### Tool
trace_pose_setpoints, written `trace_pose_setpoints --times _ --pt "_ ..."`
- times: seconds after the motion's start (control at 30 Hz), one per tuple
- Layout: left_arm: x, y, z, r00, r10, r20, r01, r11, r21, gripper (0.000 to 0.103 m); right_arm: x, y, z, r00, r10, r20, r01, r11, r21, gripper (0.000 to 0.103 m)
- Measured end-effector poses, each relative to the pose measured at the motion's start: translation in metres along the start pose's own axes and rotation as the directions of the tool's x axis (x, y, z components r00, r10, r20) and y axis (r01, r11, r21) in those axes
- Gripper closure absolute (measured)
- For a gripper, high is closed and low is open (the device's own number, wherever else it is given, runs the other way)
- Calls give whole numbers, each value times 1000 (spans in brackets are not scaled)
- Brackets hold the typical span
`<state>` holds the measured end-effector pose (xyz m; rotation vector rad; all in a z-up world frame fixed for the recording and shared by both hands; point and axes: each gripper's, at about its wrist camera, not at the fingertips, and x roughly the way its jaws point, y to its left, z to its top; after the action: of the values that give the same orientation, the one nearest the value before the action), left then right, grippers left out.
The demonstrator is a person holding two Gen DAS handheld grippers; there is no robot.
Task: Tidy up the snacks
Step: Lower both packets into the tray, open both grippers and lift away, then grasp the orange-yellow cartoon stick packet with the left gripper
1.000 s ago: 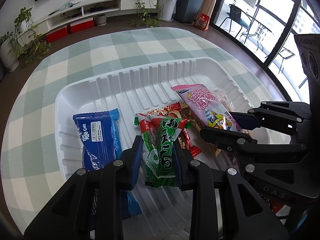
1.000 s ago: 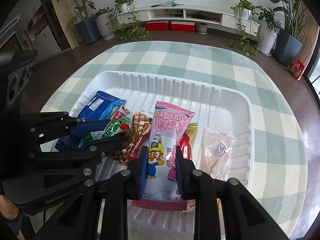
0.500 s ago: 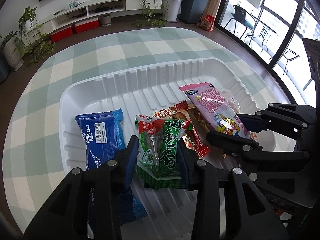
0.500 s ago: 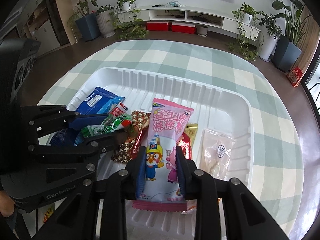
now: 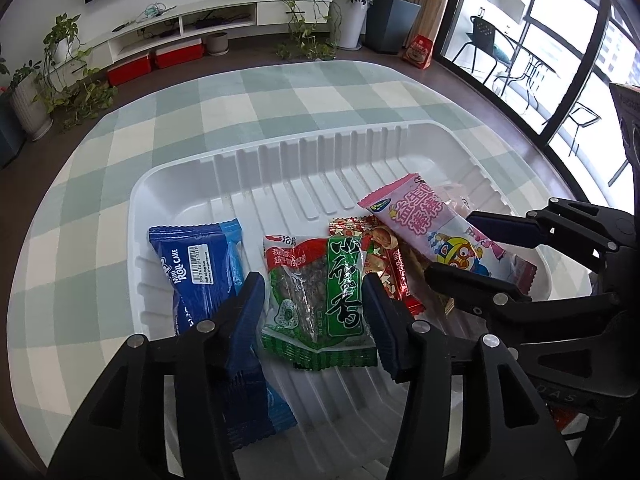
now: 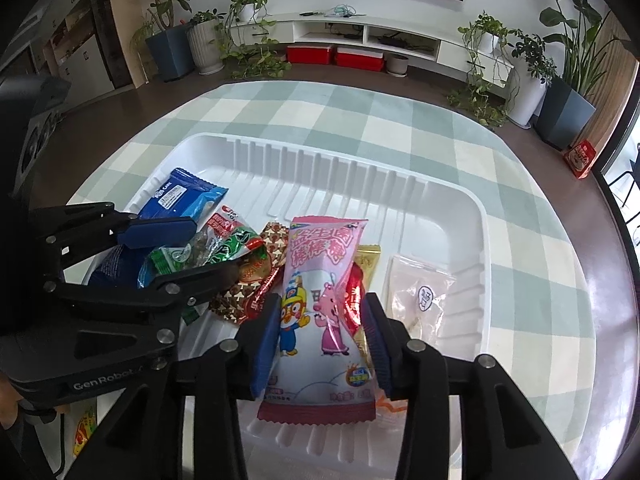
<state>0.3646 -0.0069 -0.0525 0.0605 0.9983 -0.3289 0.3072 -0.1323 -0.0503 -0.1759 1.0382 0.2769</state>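
Observation:
A white ribbed tray holds the snacks. My left gripper straddles a green snack pack that lies flat in the tray. Its jaws are opening and the pads stand at the pack's edges without squeezing it. A blue roll-cake pack lies to its left. My right gripper straddles a pink cartoon pack, which rests on red and brown packs. Its jaws are opening too, with the pads just clear of the wrapper. A clear pack lies to the right.
The tray sits on a round table with a green checked cloth. A small yellow packet lies on the cloth outside the tray's near left corner. Potted plants, a TV shelf and a window wall stand beyond the table.
Both pairs of jaws have widened. The green pack has spread flat between the left fingers, and the pink pack has settled between the right ones. Neither hand has shifted.

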Motion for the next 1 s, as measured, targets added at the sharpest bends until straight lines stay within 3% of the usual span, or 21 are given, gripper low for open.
trace_pose_setpoints --times 0.23,0.47,0.77,1.0 --pt "-16 4 0 999 -2 45 4 999 -36 30 -12 -16 -1 1000 -14 26 13 999 45 25" --pt "-42 8 -5 996 -4 93 12 996 -84 0 -38 -20 -2 997 -4 82 2 999 33 16" --pt "-119 -7 -24 980 9 200 5 997 -71 0 -116 -28 -15 968 15 252 -40 995 94 9" --pt "-179 -11 -87 966 25 257 -3 996 -84 0 -175 -34 -62 941 28 339 -85 985 153 8"
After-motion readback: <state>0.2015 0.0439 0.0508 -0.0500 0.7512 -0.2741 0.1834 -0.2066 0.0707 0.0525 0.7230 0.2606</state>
